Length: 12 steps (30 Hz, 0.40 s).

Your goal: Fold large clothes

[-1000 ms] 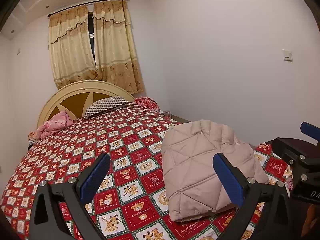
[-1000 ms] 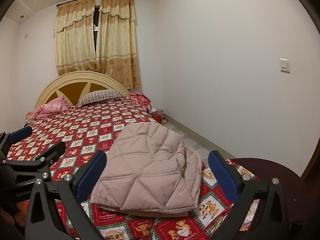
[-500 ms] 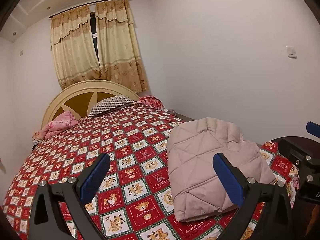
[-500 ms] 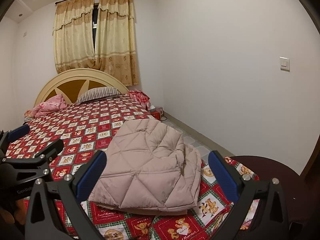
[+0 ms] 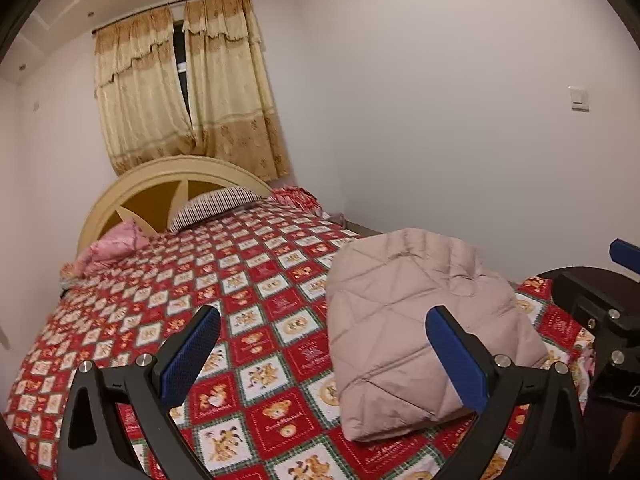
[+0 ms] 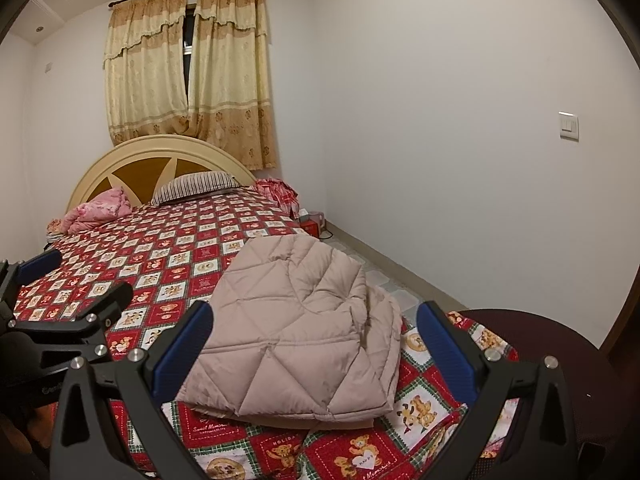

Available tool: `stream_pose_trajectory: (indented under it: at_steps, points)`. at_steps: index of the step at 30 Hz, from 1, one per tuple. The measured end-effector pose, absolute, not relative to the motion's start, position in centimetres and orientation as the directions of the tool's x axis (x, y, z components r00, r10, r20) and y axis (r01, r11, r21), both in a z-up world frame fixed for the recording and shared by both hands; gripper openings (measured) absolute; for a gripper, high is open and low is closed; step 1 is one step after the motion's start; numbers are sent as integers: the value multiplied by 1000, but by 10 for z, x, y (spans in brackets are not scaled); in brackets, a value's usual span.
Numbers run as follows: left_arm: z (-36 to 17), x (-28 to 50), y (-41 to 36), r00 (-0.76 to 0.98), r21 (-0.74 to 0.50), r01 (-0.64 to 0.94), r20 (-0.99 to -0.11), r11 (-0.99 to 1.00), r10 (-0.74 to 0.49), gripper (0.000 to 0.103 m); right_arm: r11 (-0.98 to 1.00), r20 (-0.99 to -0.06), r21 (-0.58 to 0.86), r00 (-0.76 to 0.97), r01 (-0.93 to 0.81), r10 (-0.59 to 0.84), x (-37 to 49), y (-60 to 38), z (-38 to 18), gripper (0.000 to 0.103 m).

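Two grippers are held above the near end of the bed (image 5: pixel 248 264). The left gripper (image 5: pixel 324 354) and right gripper (image 6: pixel 316 348) both have jaws spread wide, holding nothing. The folded quilted jacket (image 6: pixel 296 336) lies on the bedspread near the right edge, clear of both.

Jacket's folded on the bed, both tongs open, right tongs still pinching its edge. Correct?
Not quite. The right tongs pinch nothing: the right wrist view shows them open, clear of the folded jacket on the bed. The left tongs are open too.
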<state>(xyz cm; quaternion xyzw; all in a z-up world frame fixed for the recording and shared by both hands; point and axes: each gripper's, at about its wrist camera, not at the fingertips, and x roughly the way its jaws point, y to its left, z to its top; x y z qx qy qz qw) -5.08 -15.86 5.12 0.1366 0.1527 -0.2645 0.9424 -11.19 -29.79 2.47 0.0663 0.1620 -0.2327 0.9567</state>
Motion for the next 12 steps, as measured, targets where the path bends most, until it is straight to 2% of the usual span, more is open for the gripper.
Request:
stream_pose_trajectory:
  at_steps: [5, 12]
  points:
    - [50, -50, -155, 767, 112, 596, -375, 795, -522, 102, 882, -337, 50, 839, 468, -426, -112, -298, 24, 103]
    - [46, -55, -159, 804, 174, 565, -336, 806, -491, 102, 880, -350, 53, 834, 472, -426, -109, -298, 20, 103]
